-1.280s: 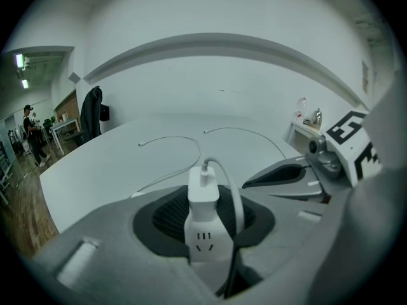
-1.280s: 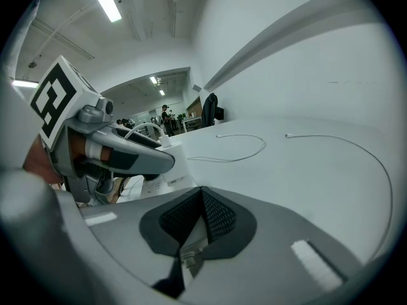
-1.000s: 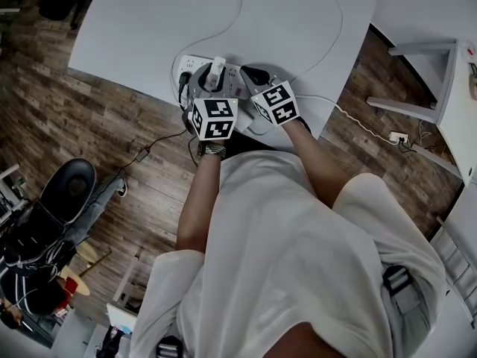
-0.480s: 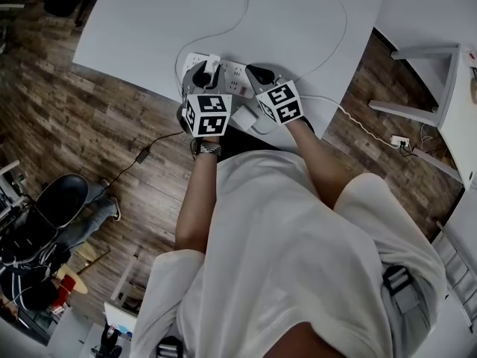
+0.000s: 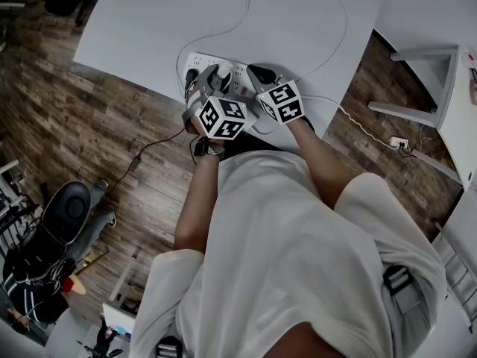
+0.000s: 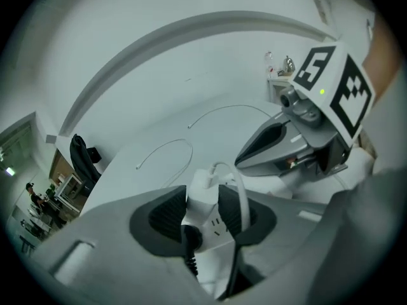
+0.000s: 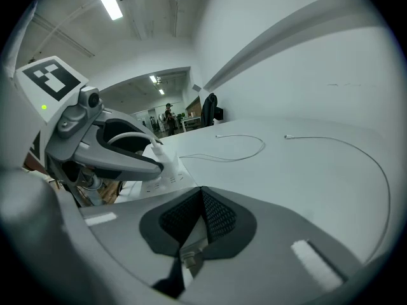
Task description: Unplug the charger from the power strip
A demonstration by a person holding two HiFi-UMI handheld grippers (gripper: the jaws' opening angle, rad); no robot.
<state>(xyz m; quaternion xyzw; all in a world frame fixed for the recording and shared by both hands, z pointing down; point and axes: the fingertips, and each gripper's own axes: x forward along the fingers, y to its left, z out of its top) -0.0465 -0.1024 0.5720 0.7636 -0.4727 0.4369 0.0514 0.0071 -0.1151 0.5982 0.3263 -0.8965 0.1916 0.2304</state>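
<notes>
- We look down on a white table [image 5: 298, 21] above a wood-plank floor [image 5: 67, 118]. Both grippers work at the table's near edge.
- Far off to the left gripper's left, and lower, a dark chair [image 5: 67, 203] stands on the floor.
- Close in front of the left gripper [image 6: 205, 199], a black plug [image 6: 190, 237] with a ribbed cord sits in the power strip [image 5: 240, 71].
- The left gripper's jaws have just been easing apart a little. The white charger [image 6: 201, 184] stands on the power strip between them, and the dark pads lie against its two sides.
- A white lead [image 6: 240, 186] loops out of the charger's top, just beside the right-hand pad.
- Next to it on the right, the right gripper [image 7: 201, 196] has its pads pressed together at the tips, over the strip's right end. We cannot tell whether it bears on the strip.
- Beyond both grippers two thin white cables lie loose on the table. One curls behind the left gripper [image 5: 247, 10] and the other sweeps past the right gripper [image 5: 344, 21].
- Well to the right gripper's right, a white frame [image 5: 417, 51] stands on the floor.
</notes>
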